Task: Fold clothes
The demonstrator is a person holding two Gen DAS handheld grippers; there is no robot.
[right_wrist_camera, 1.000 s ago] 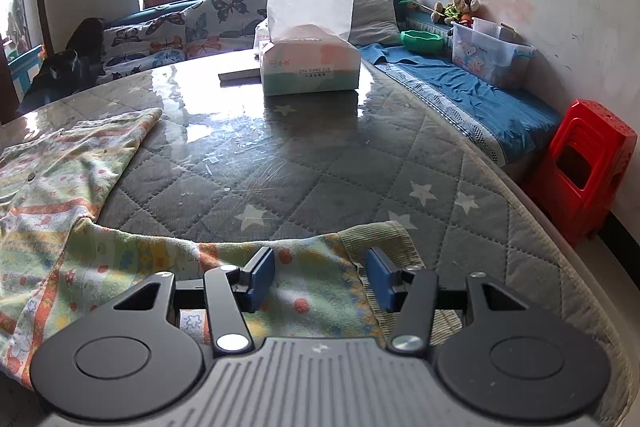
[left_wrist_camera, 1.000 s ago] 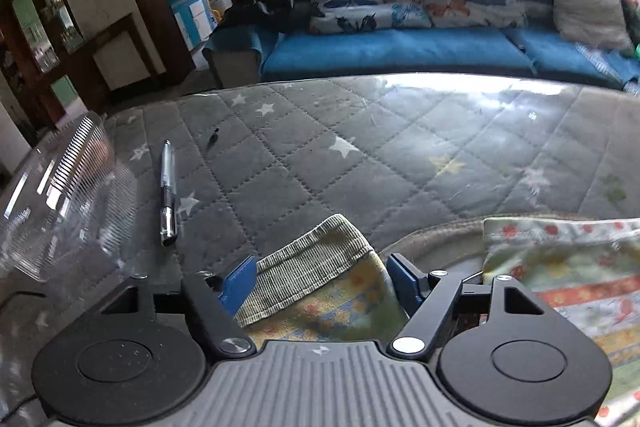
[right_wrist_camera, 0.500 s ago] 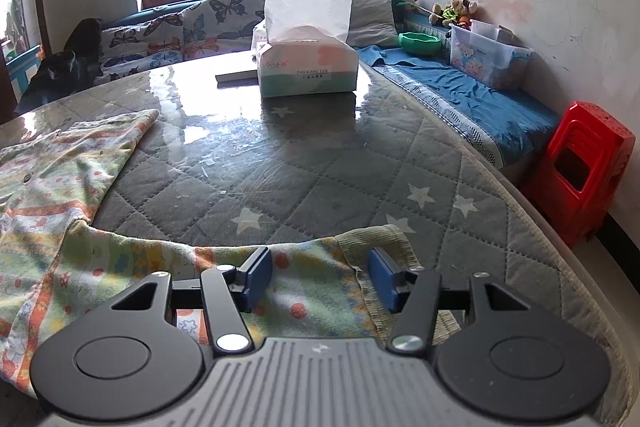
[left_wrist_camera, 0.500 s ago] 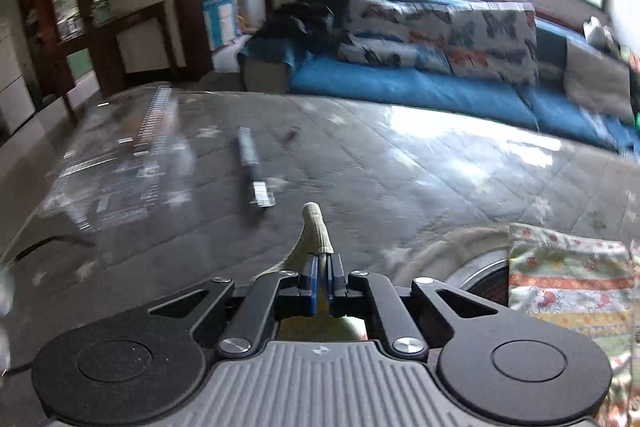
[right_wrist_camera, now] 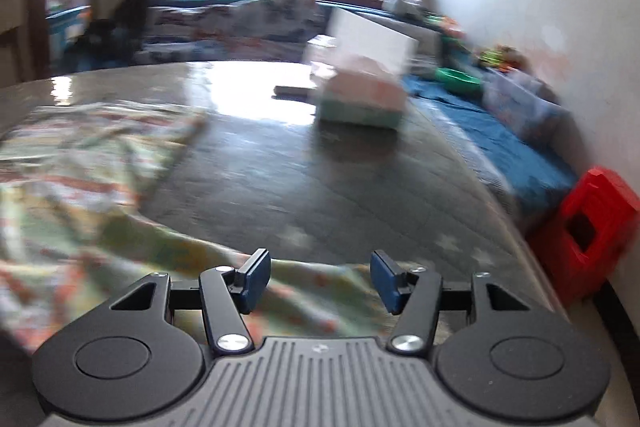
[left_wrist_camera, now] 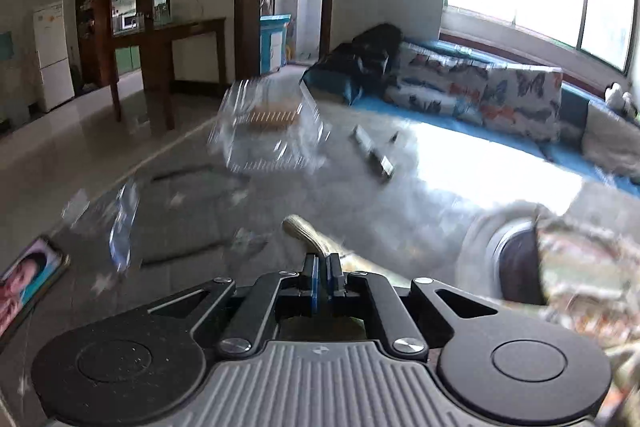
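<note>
The garment (right_wrist_camera: 80, 179) is a soft printed top, pale green and cream with orange-red bands and small motifs. Most of it lies spread and rumpled on the left part of the table, one sleeve reaching along the near edge. The ribbed beige cuff (left_wrist_camera: 304, 237) of the other sleeve stands raised off the table, pinched upright; details are blurred.

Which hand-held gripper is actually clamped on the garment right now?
The left hand-held gripper: its blue pads are pinched shut on the garment's ribbed cuff. The right hand-held gripper is wide open above the printed cloth.
</note>
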